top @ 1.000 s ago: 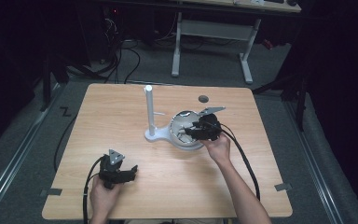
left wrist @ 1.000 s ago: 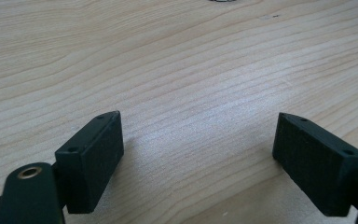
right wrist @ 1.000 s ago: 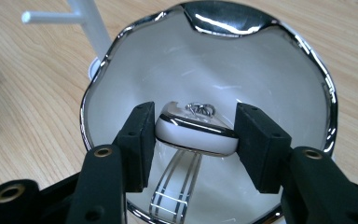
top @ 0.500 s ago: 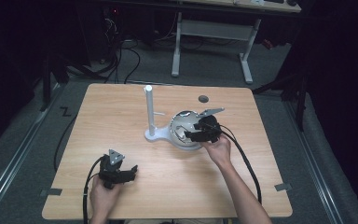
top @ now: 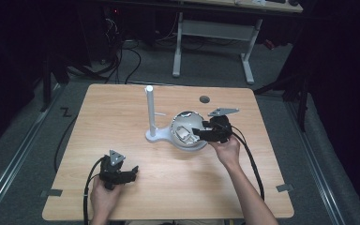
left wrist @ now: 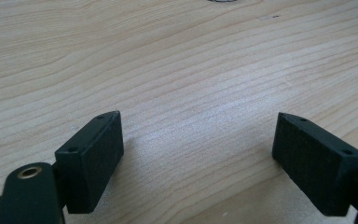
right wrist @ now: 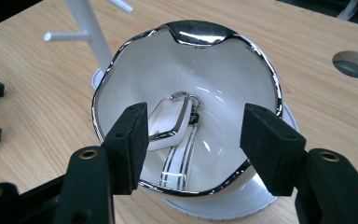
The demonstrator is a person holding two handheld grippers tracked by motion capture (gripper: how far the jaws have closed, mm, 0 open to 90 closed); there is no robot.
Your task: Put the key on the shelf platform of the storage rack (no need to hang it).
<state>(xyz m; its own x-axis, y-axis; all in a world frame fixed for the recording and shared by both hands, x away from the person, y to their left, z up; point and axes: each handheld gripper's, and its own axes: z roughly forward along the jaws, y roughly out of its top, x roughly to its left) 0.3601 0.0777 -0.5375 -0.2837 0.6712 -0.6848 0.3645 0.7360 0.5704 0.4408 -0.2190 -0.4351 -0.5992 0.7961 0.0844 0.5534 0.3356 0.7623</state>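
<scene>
A white bowl (right wrist: pixel 186 29) with a shiny silver rim sits mid-table, just right of a white peg stand (top: pixel 149 112). Inside it lies a white key fob (right wrist: pixel 168 122) on a ring with a striped strap (right wrist: pixel 177 161). My right gripper (right wrist: pixel 193 144) is open, its jaws straddling the bowl's near rim with the fob between and beyond them. From above, that gripper (top: pixel 205 133) is at the bowl's (top: pixel 175 125) right side. Near the table's front left, my left gripper (top: pixel 122 173) hovers low and open over bare wood (left wrist: pixel 196 70), nothing between its jaws.
A round hole (top: pixel 204 99) is cut into the tabletop behind the bowl. The peg stand (right wrist: pixel 91 32) has short side pegs and a round base touching the bowl's left. A white disc (right wrist: pixel 223 212) shows under the bowl. Cables trail off the front edge.
</scene>
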